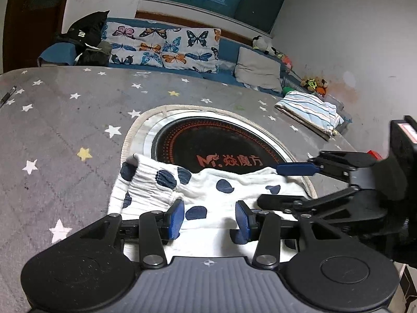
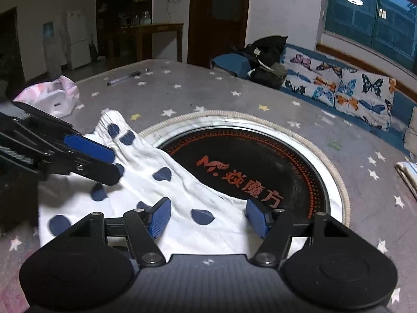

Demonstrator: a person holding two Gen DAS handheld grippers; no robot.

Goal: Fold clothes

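A white garment with navy dots (image 1: 208, 182) (image 2: 166, 182) lies on the grey star-print table cover (image 1: 65, 120), with its far edge over the round black cooktop (image 1: 216, 140) (image 2: 260, 161). My left gripper (image 1: 210, 220) sits low over the near part of the garment. Its blue pads stand apart with flat cloth between them and do not pinch it. It shows from the side in the right wrist view as the left gripper (image 2: 110, 163). My right gripper (image 2: 208, 217) is open over the garment's right part, and its fingers (image 1: 294, 169) reach in from the right.
A folded striped cloth (image 1: 310, 112) lies at the table's far right edge. A pink-white bag (image 2: 54, 96) and a pen (image 2: 127, 77) lie on the far left. A sofa with a butterfly cushion (image 1: 161, 47) and a black bag (image 2: 265, 49) stands behind the table.
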